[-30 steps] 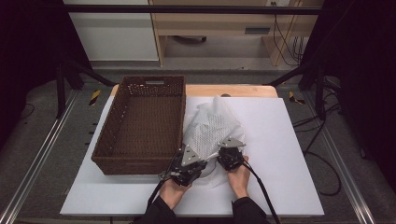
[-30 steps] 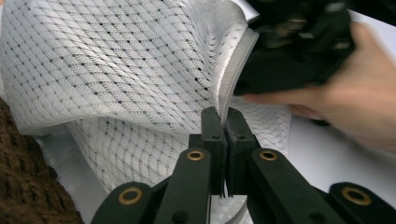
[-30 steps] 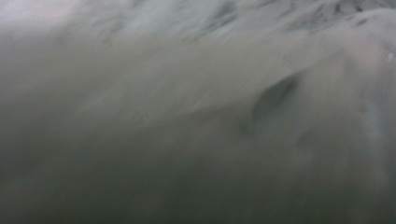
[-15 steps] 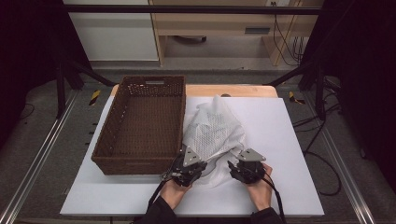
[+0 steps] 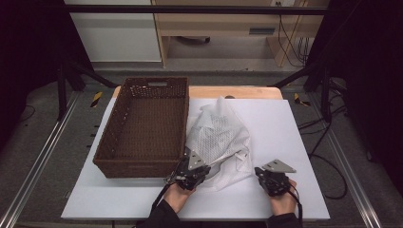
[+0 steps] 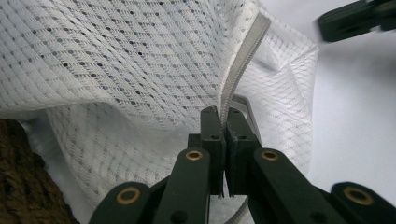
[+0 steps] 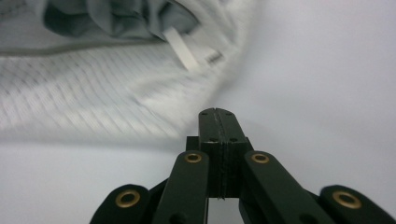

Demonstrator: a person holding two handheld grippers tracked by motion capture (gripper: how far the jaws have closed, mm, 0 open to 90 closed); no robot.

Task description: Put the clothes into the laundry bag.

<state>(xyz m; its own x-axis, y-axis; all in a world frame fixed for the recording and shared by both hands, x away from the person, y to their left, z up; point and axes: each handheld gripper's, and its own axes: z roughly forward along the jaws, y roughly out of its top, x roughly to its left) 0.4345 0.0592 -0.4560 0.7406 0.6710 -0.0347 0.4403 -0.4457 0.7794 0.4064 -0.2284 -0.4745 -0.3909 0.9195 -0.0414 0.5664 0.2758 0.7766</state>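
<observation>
A white mesh garment (image 5: 218,133) lies crumpled on the white board, right of the brown wicker basket (image 5: 138,166). My left gripper (image 5: 205,167) sits at the garment's near edge, shut on its grey-white hem band (image 6: 243,60), which rises from between the jaws (image 6: 223,114). My right gripper (image 5: 260,172) rests over bare board to the right of the garment, apart from it. In the right gripper view its jaws (image 7: 217,114) have just closed, are pressed together with nothing between them, and the garment (image 7: 93,112) with a small label lies ahead to the left.
The basket holds nothing and takes up the board's left half; its wall (image 6: 23,186) is close by my left gripper. The white board (image 5: 285,128) is bare at the right. Metal rails run along both sides of the table.
My right gripper has moved right, away from the garment and from the left gripper, out onto bare board. The left gripper has stayed at the garment's edge.
</observation>
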